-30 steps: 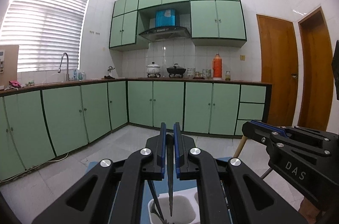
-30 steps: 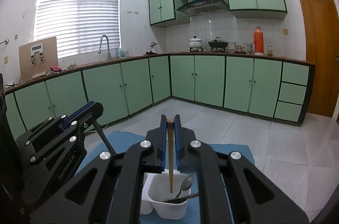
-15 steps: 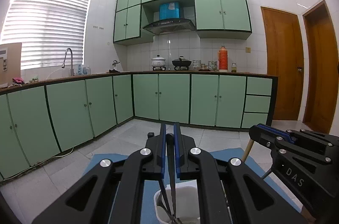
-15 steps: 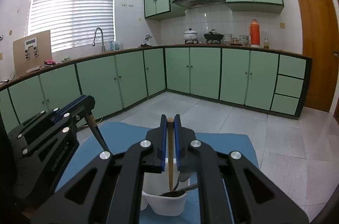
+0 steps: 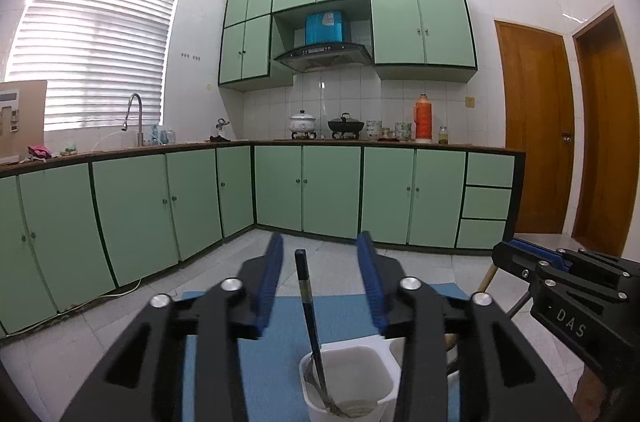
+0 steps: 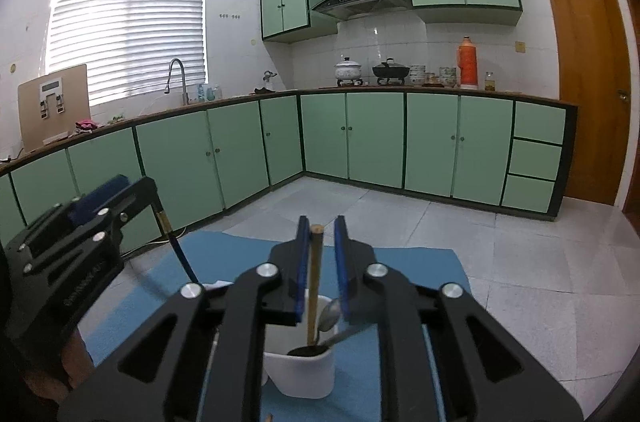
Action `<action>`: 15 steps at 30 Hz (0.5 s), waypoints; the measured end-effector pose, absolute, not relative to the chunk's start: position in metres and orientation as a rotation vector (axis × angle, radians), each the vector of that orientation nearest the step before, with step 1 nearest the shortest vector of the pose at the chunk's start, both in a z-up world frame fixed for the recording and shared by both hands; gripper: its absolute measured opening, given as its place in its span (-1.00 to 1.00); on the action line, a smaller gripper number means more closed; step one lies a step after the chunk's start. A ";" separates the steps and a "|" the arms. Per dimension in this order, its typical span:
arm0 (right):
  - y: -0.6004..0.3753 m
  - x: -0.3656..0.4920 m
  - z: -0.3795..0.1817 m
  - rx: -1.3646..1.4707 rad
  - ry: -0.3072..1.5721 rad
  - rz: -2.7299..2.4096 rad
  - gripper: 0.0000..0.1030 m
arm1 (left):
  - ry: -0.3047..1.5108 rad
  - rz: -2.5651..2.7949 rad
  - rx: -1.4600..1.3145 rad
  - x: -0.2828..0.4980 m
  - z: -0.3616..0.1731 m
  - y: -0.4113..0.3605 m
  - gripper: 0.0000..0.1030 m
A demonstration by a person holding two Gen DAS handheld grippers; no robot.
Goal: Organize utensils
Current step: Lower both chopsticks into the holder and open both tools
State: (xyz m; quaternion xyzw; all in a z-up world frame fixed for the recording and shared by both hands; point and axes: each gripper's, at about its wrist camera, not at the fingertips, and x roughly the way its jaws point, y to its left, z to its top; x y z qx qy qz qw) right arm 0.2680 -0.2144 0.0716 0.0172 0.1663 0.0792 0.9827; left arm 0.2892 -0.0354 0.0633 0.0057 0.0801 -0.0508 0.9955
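Green kitchen behind, both grippers, left [image 5: 320,278] and right [image 6: 321,254], are spread wide so the knife [image 5: 310,318] and wooden stick [image 6: 313,286] drop into white cups [image 6: 300,370].

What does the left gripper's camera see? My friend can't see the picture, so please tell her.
The left gripper is open, and a dark-handled utensil stands between its blue fingers, its end in a white cup on a blue mat. Behind are green kitchen cabinets.
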 end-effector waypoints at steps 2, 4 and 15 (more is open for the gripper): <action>-0.218 0.262 0.073 0.041 0.319 0.152 -0.47 | 0.149 -0.100 0.011 0.285 0.064 -0.033 -0.10; -0.222 0.257 0.075 0.037 0.303 0.142 -0.36 | 0.140 -0.098 0.007 0.280 0.065 -0.030 0.02; -0.240 0.233 0.077 0.038 0.244 0.090 0.35 | 0.108 -0.062 -0.008 0.262 0.064 -0.017 0.49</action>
